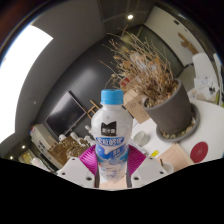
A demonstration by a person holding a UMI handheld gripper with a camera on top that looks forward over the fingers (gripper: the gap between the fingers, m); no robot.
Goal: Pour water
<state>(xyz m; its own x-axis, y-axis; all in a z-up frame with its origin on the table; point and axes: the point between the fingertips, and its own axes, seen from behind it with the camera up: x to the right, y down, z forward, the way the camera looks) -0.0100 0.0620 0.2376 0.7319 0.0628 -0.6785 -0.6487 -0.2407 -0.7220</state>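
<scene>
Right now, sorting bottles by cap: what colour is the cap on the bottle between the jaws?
Light blue cap, on the clear plastic bottle; gripper view.

Bright, even indoor light comes from a large white rectangular ceiling panel (25,62) that is blown out to pure glare, helped by small round recessed ceiling spotlights (129,16). Shadows are soft. The wide-angle lens bends the room strongly toward its rim. The clear plastic blue-capped water bottle (111,140) looks fairly sharp; distant furniture is blurred.
</scene>
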